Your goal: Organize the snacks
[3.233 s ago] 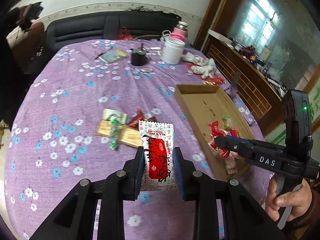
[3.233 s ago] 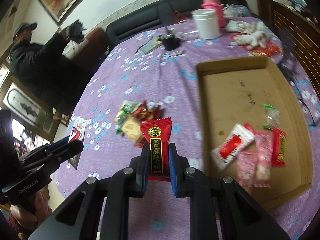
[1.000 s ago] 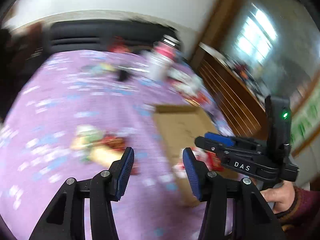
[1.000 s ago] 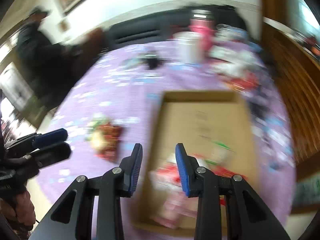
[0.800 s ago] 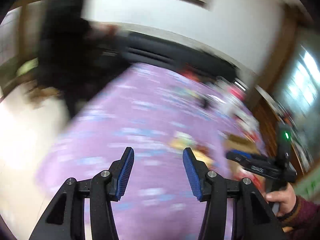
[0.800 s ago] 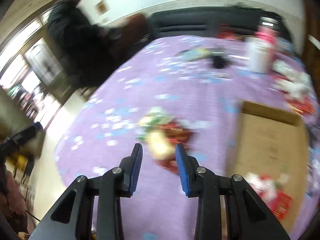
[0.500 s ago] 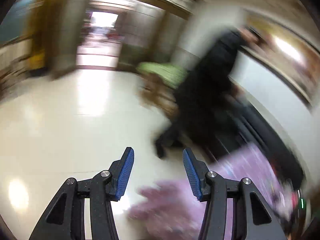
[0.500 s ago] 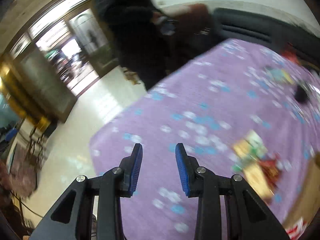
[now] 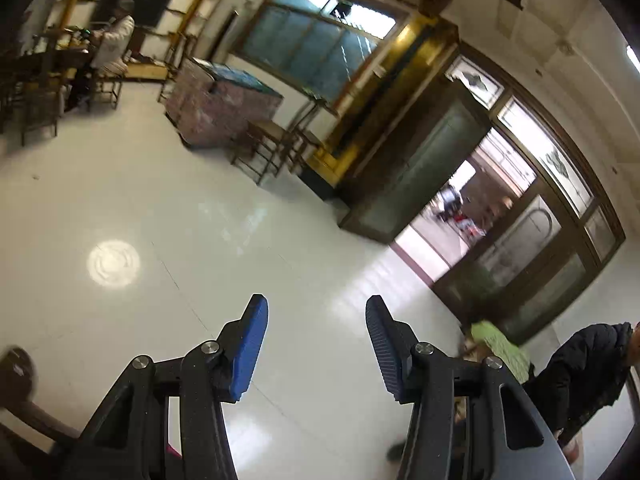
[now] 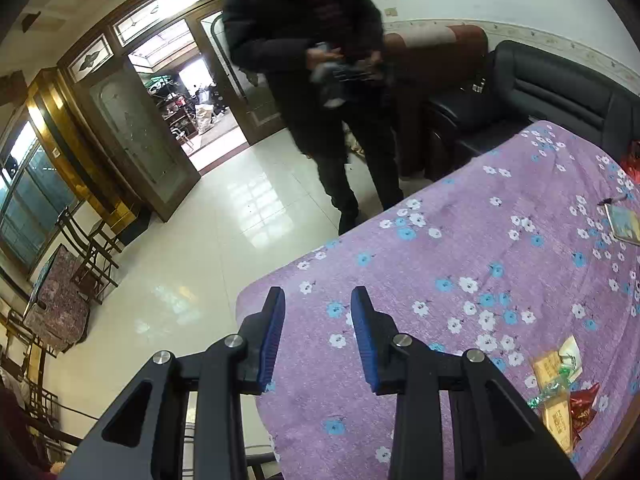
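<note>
My left gripper (image 9: 316,312) is open and empty, pointing away from the table at the white tiled floor. My right gripper (image 10: 318,304) is open and empty, above the left end of the table with the purple flowered cloth (image 10: 500,264). A small heap of snack packets (image 10: 560,392), yellow, green and red, lies at the lower right edge of the right wrist view. The cardboard tray and the other snacks are out of view.
A person in dark clothes (image 10: 320,80) stands by the table's far edge. A black sofa (image 10: 552,92) is behind the table. A booklet (image 10: 624,224) lies on the cloth at right. Wooden chairs (image 9: 272,148), a cabinet and an open doorway (image 9: 452,220) line the room.
Both grippers let go of their packets and swung left, away from the tray. The left view has turned from the table to the floor and doorway; the right view now shows the table's left end.
</note>
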`<state>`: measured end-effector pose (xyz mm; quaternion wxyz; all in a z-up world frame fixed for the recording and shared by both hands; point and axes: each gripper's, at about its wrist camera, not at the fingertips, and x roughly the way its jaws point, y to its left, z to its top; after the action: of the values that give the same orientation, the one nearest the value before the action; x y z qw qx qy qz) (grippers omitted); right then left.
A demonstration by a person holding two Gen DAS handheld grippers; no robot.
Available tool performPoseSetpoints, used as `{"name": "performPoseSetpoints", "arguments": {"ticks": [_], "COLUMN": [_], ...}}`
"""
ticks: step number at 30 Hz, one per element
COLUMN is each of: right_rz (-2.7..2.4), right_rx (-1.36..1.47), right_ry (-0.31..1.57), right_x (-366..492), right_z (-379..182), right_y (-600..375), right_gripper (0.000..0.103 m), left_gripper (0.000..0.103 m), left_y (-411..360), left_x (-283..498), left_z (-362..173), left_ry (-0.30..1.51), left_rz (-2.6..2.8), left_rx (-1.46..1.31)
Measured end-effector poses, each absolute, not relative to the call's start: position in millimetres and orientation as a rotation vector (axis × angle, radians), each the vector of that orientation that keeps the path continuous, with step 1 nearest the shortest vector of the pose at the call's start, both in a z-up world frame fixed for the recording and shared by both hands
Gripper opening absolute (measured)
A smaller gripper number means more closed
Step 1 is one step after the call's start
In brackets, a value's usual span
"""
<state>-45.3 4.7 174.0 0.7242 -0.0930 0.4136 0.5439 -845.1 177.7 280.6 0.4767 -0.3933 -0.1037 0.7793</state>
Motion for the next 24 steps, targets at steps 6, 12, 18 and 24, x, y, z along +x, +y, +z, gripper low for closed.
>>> {"name": "performPoseSetpoints", "arguments": {"ticks": [6, 12, 18, 24], "right_rz": [1.14, 1.066, 0.863, 0.658], "right_rx": [-0.187, -0.129, -0.047, 0.029], "right_ry": [0.949, 1.015, 1.131, 1.21], "right_x": [-27.5, -8.9, 23.8, 44.2], "right_z": [163.7, 146.2, 103.3, 72.5], "right_y": [-13.4, -41.7, -107.2, -181.7], "right_gripper": [0.033, 0.033, 0.033, 0.033], "left_gripper": [0.054, 0.054, 0.054, 0.054], "left_y": [174.7, 220.7, 234.9, 182.4], "left_x": [-817.4, -702.0, -512.2, -318.2], "left_z": [271.0, 263.1, 238.8, 209.3], "left_ry": [-0.225, 0.023, 0.371, 0.624], "left_rz": [1.842, 1.56, 1.102, 0.585], "left_rx": [-0.933, -0.806, -0.664, -0.54]}}
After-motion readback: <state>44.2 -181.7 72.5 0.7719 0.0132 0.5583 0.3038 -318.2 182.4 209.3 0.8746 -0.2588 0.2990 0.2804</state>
